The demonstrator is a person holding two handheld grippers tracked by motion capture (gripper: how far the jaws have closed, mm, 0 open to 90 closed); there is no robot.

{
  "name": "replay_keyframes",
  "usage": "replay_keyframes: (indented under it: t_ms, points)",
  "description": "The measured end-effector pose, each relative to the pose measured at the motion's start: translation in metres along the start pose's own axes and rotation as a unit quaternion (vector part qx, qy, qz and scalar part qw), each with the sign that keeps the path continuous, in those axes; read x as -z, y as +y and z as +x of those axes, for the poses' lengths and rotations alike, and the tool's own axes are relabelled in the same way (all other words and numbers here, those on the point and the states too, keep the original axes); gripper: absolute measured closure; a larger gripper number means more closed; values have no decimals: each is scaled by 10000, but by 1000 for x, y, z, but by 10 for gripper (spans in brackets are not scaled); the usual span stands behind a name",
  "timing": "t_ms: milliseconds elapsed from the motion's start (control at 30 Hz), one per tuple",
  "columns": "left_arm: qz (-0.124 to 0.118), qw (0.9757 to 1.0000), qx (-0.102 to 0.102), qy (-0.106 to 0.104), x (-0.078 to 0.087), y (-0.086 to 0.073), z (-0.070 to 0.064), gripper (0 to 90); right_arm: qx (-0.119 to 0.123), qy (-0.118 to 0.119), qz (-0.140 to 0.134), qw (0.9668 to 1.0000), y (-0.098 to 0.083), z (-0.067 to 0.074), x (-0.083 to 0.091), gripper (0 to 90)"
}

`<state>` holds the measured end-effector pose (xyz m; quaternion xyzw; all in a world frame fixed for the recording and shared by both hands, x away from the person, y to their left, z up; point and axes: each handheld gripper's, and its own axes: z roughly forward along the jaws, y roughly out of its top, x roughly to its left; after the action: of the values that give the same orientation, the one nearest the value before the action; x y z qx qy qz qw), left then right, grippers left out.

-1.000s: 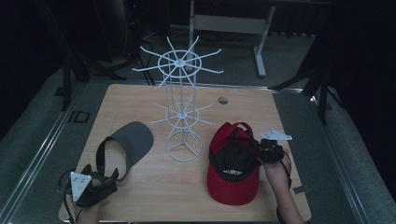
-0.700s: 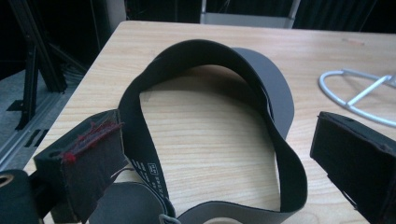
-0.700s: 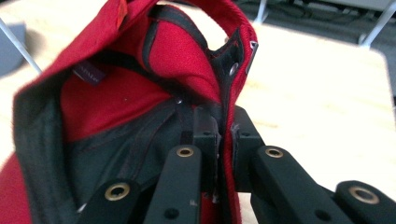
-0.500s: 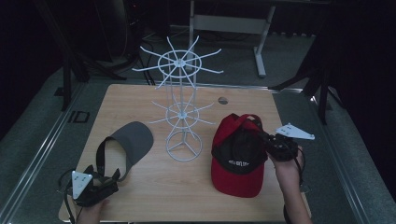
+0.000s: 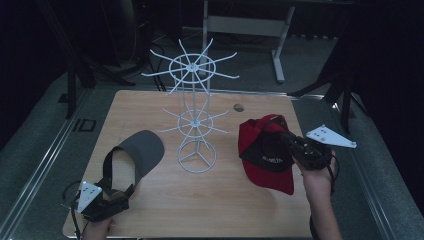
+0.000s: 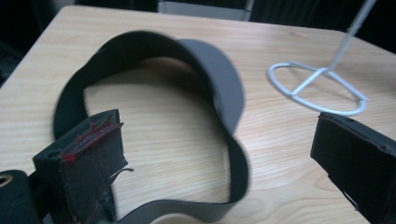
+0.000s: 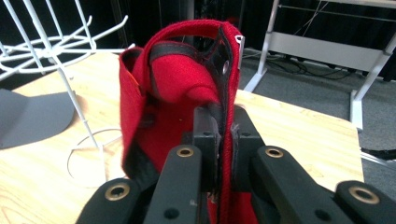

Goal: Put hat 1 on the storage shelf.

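The right gripper point(image 5: 289, 145) has its fingers point(image 7: 205, 135) clamped on the edge of the red cap point(image 5: 264, 150), held off the worktop point(image 5: 150, 105) at the right of the high view, its hand point(image 5: 316, 177) angled in from below. At lower left, the left gripper point(image 5: 117, 192) rests spread wide around the grey visor point(image 5: 142, 150), pinching nothing.

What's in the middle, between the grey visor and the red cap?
The white wire rack stands between the visor and the cap, on the table, as the high view shows.
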<state>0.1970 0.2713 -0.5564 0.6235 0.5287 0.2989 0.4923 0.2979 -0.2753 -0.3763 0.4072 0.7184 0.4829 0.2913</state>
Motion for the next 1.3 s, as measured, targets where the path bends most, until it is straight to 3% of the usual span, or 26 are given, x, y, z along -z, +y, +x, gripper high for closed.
replay_keyframes:
  t_ms: [33,167,233,333,467,533,767,800,867,900,933,1000,1033,1167,1300]
  points:
    - [1,10000,-29,-9,1,1,-2,28,-9,-5,-13,10000,1,0,1,843]
    - [171,9988,-50,-461,3,4,-4,35,-61,57,-43,10000,3,-3,4,843]
    - [232,9969,-82,-741,2,7,-9,35,-72,82,-84,9999,4,-3,6,843]
    - [237,9947,-270,-968,3,15,-20,36,-63,103,-136,9998,7,-1,10,843]
    - [159,9913,-201,-1290,5,30,-32,37,-63,212,-221,9995,14,3,17,843]
    - [101,9896,-299,-1402,8,39,-38,38,-35,269,-275,9993,16,6,20,843]
    - [-53,9776,-623,-2011,13,73,-61,50,52,454,-374,9983,25,13,28,843]
    - [-86,9771,-667,-2017,13,77,-65,50,55,451,-389,9982,26,14,29,842]
    - [-105,9735,-710,-2171,12,86,-72,62,76,497,-451,9977,29,14,31,842]
    - [-136,9732,-725,-2178,12,90,-76,62,96,525,-482,9974,30,14,32,842]
    - [-131,9703,-797,-2279,12,96,-81,62,123,538,-508,9972,31,15,33,842]
    - [-171,9689,-880,-2305,12,103,-89,62,124,608,-545,9966,33,16,35,841]
    - [-173,9657,-875,-2440,11,107,-93,62,132,620,-567,9964,34,16,35,842]
    - [-137,9623,-1124,-2472,7,118,-108,86,138,677,-613,9957,37,19,38,841]
    - [-155,9589,-1204,-2564,4,126,-119,89,202,745,-624,9951,40,24,42,841]
